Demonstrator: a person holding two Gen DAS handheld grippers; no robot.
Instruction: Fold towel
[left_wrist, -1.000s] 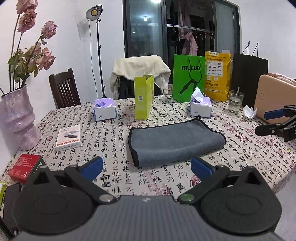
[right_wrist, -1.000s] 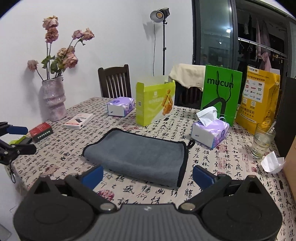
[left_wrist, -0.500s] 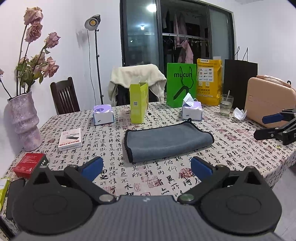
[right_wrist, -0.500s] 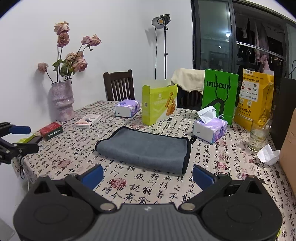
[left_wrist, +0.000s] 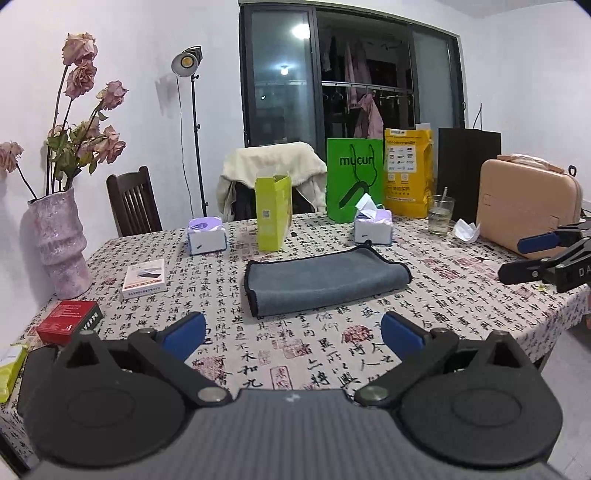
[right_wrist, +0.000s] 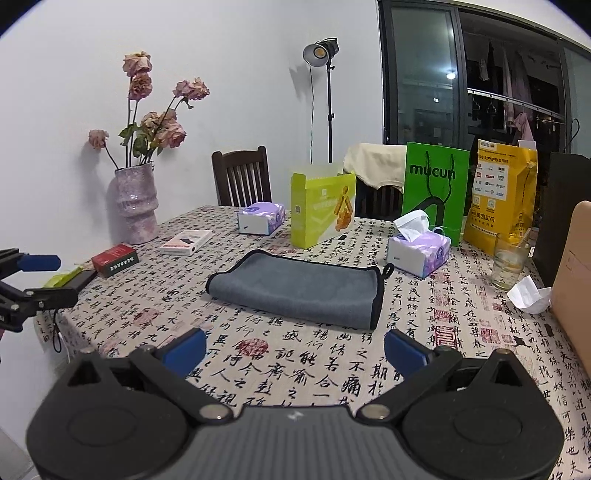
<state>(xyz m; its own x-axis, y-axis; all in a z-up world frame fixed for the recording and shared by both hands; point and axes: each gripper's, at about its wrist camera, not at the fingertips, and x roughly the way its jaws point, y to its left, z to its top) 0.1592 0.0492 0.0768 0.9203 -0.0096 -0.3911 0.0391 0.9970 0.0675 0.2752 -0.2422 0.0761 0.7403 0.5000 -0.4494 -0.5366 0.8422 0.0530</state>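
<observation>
The gray towel (left_wrist: 325, 282) lay folded, flat on the counter (left_wrist: 295, 354). It looked farther away than before, because both grippers had pulled back. The left gripper (left_wrist: 293, 334) and right gripper (right_wrist: 295, 349) had their jaws wide open, holding nothing.

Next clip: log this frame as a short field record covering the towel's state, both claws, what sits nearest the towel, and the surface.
towel: grey microfibre towel with black edging, lying folded flat on the table, untouched
left claw: left claw open, holding nothing, short of the towel
right claw: right claw open, holding nothing, short of the towel
nearest items: purple tissue pack, lime-green cardboard box
surface: calligraphy-print tablecloth
</observation>
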